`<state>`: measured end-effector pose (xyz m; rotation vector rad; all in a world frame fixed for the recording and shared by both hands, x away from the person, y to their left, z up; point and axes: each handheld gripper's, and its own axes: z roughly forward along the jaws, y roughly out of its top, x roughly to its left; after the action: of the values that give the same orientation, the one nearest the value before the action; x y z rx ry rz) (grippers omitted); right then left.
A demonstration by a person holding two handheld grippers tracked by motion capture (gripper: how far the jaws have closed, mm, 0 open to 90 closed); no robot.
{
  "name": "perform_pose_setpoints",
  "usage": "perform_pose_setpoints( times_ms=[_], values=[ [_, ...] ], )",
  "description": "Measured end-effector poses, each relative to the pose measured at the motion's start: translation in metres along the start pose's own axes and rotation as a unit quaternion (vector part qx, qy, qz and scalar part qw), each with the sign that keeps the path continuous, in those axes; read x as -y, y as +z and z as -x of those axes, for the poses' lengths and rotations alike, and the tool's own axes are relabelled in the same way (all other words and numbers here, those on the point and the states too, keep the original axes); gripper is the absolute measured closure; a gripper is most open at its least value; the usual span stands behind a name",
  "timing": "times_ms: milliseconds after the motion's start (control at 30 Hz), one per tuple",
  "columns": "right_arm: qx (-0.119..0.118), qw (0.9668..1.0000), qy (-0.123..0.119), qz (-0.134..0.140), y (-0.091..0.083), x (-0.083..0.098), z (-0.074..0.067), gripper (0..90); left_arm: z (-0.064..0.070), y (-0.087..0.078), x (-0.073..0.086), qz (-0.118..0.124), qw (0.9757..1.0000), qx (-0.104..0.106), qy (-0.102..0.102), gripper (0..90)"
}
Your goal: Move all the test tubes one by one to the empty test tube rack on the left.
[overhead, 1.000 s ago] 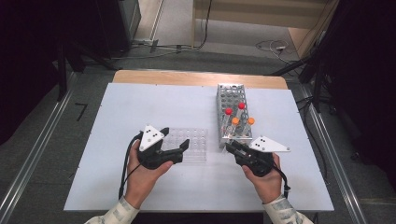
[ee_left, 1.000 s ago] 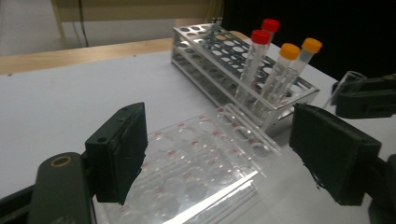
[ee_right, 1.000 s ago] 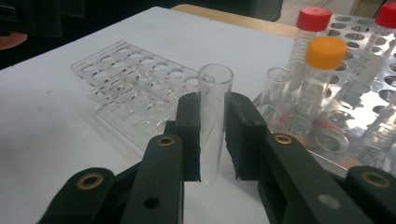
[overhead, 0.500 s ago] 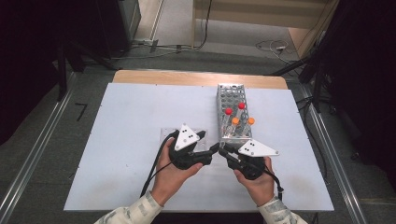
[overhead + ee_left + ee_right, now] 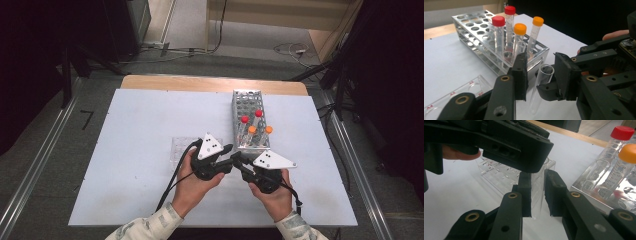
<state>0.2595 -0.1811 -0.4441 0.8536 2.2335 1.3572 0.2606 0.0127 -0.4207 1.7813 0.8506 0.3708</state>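
My right gripper (image 5: 537, 186) is shut on a clear uncapped test tube (image 5: 537, 202), held low over the table's front middle. My left gripper (image 5: 540, 72) faces it, jaws either side of the same tube (image 5: 541, 82); they have just been closing, and a gap still shows beside the left pad (image 5: 520, 75). From above, the left gripper (image 5: 227, 151) and right gripper (image 5: 236, 159) meet tip to tip. Just behind stands a metal rack (image 5: 248, 102) with two red-capped tubes (image 5: 244, 119) and two orange-capped tubes (image 5: 252, 129).
A clear plastic well plate (image 5: 181, 147) lies flat on the white table (image 5: 140, 120), left of the grippers and partly under the left hand. The rack (image 5: 471, 27) has several vacant holes at its far end. The table's wooden far edge (image 5: 200, 82) borders a dark floor.
The left gripper has moved right, from over the well plate to the right gripper's tip, and its jaws have narrowed around the tube. The right gripper has stayed almost still.
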Motion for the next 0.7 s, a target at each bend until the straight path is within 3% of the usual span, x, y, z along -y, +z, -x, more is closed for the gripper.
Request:
perform_pose_setpoints(
  times_ms=[267,600,667,700],
  values=[
    [0.005,1.0000,0.000,0.002,0.0000,-0.0004,-0.0010,73.5,0.0003,0.0034,0.0010,-0.010,0.9999,0.008,-0.003,70.6],
    [0.006,1.0000,-0.006,0.004,0.0007,0.0001,-0.0021,73.0,-0.0020,0.0029,0.0021,-0.005,0.9999,0.013,-0.008,77.3],
    [0.006,0.9999,-0.006,0.007,0.0006,0.0000,-0.0028,69.3,-0.0024,0.0017,0.0016,-0.003,0.9999,0.012,-0.009,77.5],
    [0.000,0.9999,-0.005,0.012,0.0010,-0.0002,-0.0031,59.6,-0.0028,0.0011,0.0013,-0.001,0.9999,0.013,-0.010,77.5]
  ],
)
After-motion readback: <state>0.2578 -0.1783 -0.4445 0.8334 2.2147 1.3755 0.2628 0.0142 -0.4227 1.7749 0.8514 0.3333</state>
